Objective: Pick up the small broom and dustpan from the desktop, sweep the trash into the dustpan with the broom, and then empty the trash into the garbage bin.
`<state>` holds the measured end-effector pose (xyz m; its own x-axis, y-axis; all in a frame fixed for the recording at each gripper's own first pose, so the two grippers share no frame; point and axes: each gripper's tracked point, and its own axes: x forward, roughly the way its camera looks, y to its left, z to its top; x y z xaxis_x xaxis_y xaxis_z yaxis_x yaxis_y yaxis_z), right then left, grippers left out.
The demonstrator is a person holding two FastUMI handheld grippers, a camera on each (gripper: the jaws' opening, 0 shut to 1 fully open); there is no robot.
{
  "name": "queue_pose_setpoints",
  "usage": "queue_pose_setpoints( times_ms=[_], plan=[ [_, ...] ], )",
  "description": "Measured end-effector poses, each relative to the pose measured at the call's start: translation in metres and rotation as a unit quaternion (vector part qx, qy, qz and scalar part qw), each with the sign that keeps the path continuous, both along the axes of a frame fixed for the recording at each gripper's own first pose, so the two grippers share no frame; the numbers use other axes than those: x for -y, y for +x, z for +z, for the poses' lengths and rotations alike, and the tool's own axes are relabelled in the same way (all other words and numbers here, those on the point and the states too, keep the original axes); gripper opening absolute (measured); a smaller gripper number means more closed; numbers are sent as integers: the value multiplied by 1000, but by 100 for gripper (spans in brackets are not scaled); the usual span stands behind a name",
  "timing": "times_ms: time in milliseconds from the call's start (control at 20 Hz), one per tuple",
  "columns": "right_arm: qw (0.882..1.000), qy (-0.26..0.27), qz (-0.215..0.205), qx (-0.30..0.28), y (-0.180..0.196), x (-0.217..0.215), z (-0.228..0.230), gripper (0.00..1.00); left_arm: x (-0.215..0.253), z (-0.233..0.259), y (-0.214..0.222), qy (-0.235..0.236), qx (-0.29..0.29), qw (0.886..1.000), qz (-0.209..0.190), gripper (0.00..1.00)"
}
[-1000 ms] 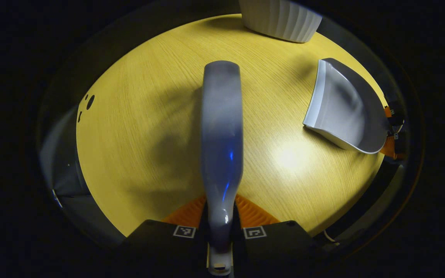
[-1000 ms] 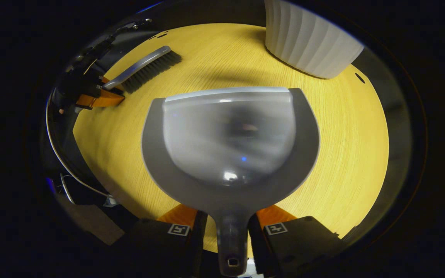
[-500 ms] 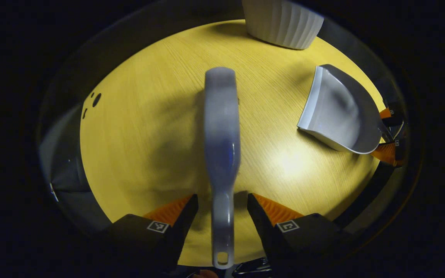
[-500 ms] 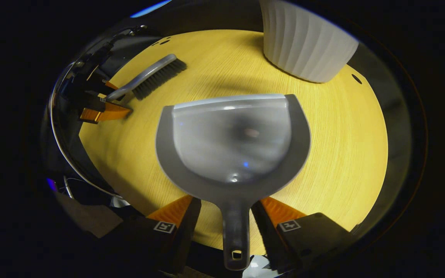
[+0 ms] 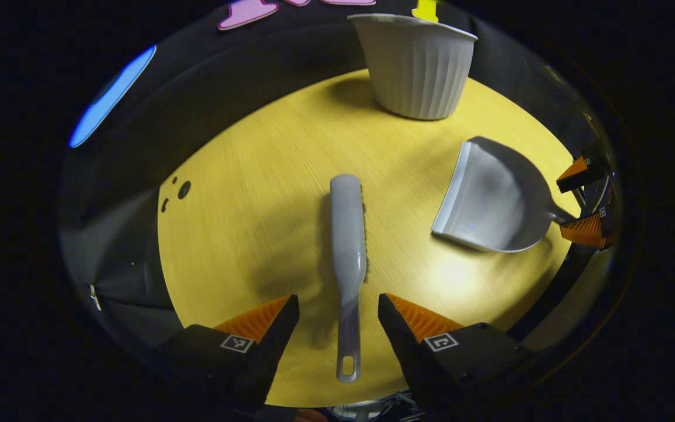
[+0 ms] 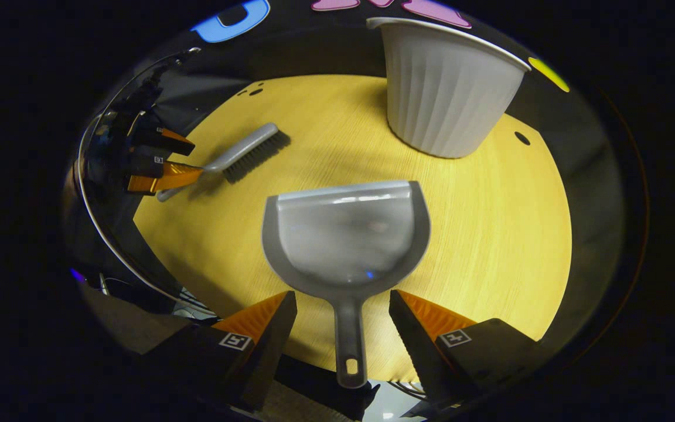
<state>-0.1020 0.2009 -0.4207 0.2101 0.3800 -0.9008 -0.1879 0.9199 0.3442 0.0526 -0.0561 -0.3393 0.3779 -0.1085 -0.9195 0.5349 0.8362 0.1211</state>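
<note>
In the left gripper view, the left hand-held gripper hangs with its jaws spread wide, one finger on either side of the broom handle and touching neither side of it. The broom lies flat on the yellow wooden surface, its handle end close to the near edge and its head pointing toward the middle. In the right gripper view, the right hand-held gripper is likewise spread apart, straddling the dustpan handle without contact; the dustpan rests flat with its mouth facing the far edge. A stretch of bare wood separates broom and dustpan. Beyond the dustpan, the white ribbed garbage bin stands upright at the far edge, with open wood between it and the dustpan's lip.
</note>
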Motion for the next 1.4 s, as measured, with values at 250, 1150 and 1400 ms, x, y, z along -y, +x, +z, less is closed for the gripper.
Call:
queue_pose_setpoints(
  times_ms=[250,1150,1400],
  plan=[
    [996,12,-37,77,37,13,51,99,17,62,16,-44,88,995,24,93],
    [910,-26,-110,398,122,44,219,97,71,275,5,-248,388,887,44,93],
    [895,-32,-117,428,124,32,258,98,72,291,-8,-283,397,872,44,94]
  ],
)
